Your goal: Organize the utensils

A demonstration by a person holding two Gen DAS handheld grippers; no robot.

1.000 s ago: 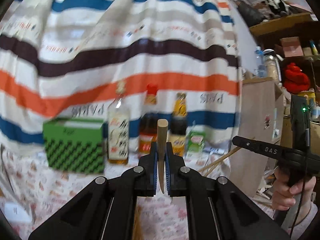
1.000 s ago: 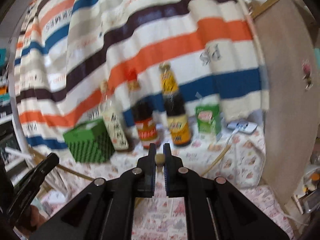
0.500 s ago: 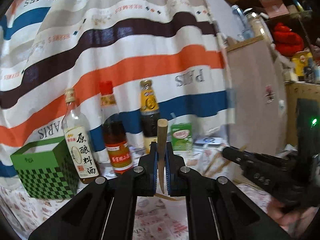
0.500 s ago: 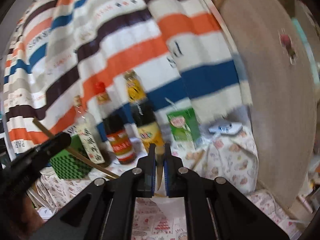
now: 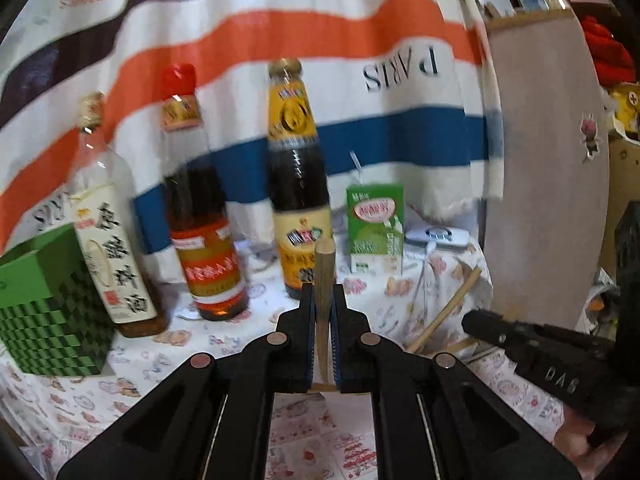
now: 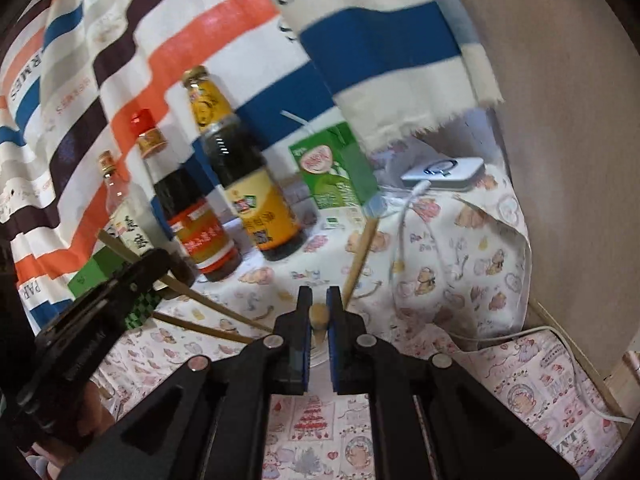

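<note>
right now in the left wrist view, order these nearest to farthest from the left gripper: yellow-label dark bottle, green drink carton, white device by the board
1. yellow-label dark bottle, just ahead of the left gripper
2. green drink carton, ahead to the right
3. white device, farther right, by the board

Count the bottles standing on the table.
3, in a row before the striped cloth: clear bottle beside the green box, red-capped bottle in the middle, yellow-labelled bottle nearest the green carton.

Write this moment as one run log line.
left gripper: shut on chopstick | right gripper: shut on wooden stick | green box: on table
</note>
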